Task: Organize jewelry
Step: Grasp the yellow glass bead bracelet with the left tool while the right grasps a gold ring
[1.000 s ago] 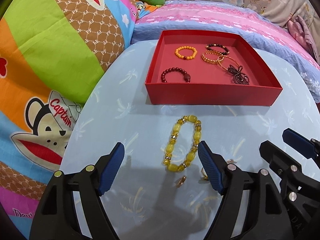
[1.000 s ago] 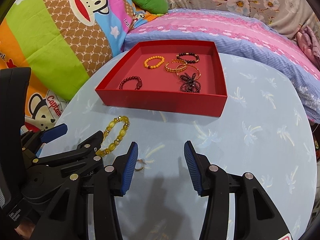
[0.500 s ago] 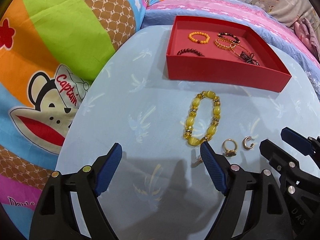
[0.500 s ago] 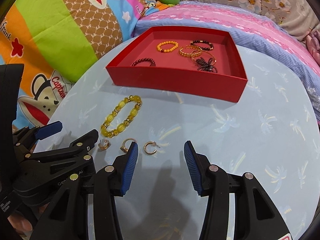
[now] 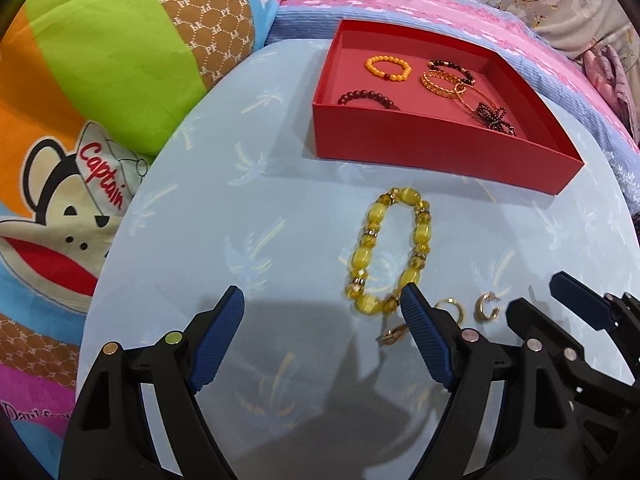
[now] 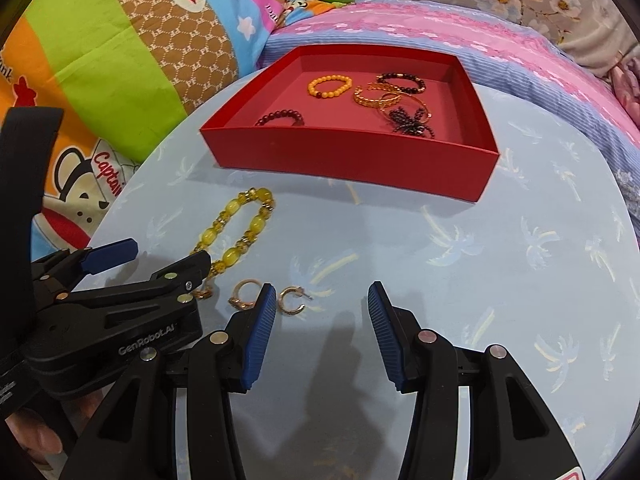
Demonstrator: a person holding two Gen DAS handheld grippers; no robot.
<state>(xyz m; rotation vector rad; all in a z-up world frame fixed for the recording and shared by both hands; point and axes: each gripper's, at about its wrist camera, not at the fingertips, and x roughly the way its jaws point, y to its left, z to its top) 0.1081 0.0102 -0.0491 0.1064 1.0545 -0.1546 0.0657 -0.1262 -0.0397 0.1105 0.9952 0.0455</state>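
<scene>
Four loose pieces lying on the blue table [image 6: 480, 264], outside the red tray [image 6: 348, 152]: yellow bracelet [image 5: 390, 256], a small gold piece [image 5: 394, 334], a ring [image 5: 451, 310] and a hoop earring [image 6: 291, 299]. Sitting near the tray's front wall, bracelet stretching lengthwise from the tray back toward the tools, near end just beside the left gripper [image 5: 320, 340]'s right finger. Resting in a row behind it, the three small gold items, hoop farthest right.

Hovering low over the table, both tools spread wide and gripping nothing. Pointing toward the tray, right gripper [image 6: 322, 320] with the hoop just ahead of its left pad [image 6: 260, 332], slightly inside the gap; ring just left of that pad. Looking likeliest as next pick: the hoop, being nearer the right tool, needing a small shift left to centre it. Lying flat and thin, likely slipping under the pads.

Already holding five pieces, the tray: orange, dark red and black bracelets, gold bangles, a dark beaded bow.
</scene>
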